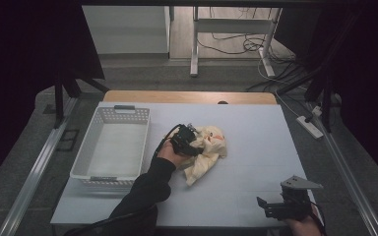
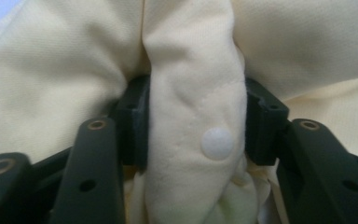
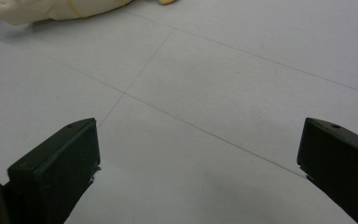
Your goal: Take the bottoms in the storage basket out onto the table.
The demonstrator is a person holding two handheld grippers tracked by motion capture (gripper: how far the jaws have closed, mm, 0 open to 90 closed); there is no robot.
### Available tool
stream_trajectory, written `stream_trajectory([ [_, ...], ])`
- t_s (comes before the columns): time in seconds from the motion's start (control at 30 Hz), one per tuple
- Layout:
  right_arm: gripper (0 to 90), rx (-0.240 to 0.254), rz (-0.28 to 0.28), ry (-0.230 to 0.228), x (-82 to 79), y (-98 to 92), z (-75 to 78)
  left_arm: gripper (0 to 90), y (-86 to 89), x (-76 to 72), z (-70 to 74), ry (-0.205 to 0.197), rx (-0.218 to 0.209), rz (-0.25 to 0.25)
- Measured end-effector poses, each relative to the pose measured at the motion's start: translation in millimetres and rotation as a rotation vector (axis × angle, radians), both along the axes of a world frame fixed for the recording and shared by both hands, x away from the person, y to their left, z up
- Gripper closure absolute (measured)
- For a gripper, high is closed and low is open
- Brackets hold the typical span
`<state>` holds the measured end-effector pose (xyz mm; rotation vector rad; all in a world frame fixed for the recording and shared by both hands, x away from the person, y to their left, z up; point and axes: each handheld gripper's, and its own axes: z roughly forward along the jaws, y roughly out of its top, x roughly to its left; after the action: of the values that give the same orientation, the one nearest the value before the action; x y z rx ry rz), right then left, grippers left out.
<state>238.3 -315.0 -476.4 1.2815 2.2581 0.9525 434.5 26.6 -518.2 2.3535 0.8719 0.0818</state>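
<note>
High view: pale yellow garment (image 1: 207, 150) lies crumpled mid-table, just right of the white basket (image 1: 112, 147), not touching it. Left gripper (image 1: 191, 141) is buried in the garment's left edge, hand (image 1: 170, 153) behind it. Right gripper (image 1: 275, 206) sits at the near right corner of the table (image 1: 256, 147), well apart from the cloth.

Left gripper view: jaws closed on a thick fold of the garment (image 2: 191, 93), cloth bulging between the pads; a white snap button (image 2: 217, 143) sits on the pinched fold. Bite looks deep and centred.

Right gripper view: jaws spread wide, nothing between them, bare table (image 3: 223, 93) below; a corner of the garment (image 3: 42, 11) shows far left.

Judgement: the step in hand seems to be lifting the garment, likely toward the basket. To do it well, keep the squeeze firm, raise straight up until the trailing tail clears the table, then carry left over the basket rim. The dangling end may drag or catch the rim; the right gripper could support it.
</note>
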Motion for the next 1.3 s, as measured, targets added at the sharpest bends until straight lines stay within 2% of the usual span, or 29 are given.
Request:
stream_trajectory([
  [0.17,0.0,-0.002,0.002,0.0,-0.1,0.0,0.1,38.0,1.4,0.5,3.0,-0.002,-0.026,0.015],
  [0.3,0.0,-0.002,0.002,0.0,-0.1,0.1,0.1,27.5,1.7,0.2,5.2,-0.008,-0.018,0.029],
  [0.4,0.0,-0.004,0.003,-0.001,-0.1,0.2,0.0,19.9,3.3,0.2,6.0,-0.001,-0.034,0.029],
  [0.6,0.0,-0.004,0.0,-0.001,-0.1,0.2,0.1,10.6,6.8,0.9,6.9,0.012,-0.043,0.04],
  [0.73,0.0,-0.003,0.0,0.0,0.0,0.2,0.1,4.0,9.0,1.6,8.4,0.02,-0.071,0.044],
  [0.93,0.0,-0.003,0.001,0.0,-0.1,0.2,0.1,0.0,10.4,1.2,9.9,0.01,-0.082,0.035],
  [1.3,0.0,-0.003,0.001,0.0,0.0,0.2,0.1,0.0,9.7,-0.3,15.7,-0.035,-0.097,0.048],
])
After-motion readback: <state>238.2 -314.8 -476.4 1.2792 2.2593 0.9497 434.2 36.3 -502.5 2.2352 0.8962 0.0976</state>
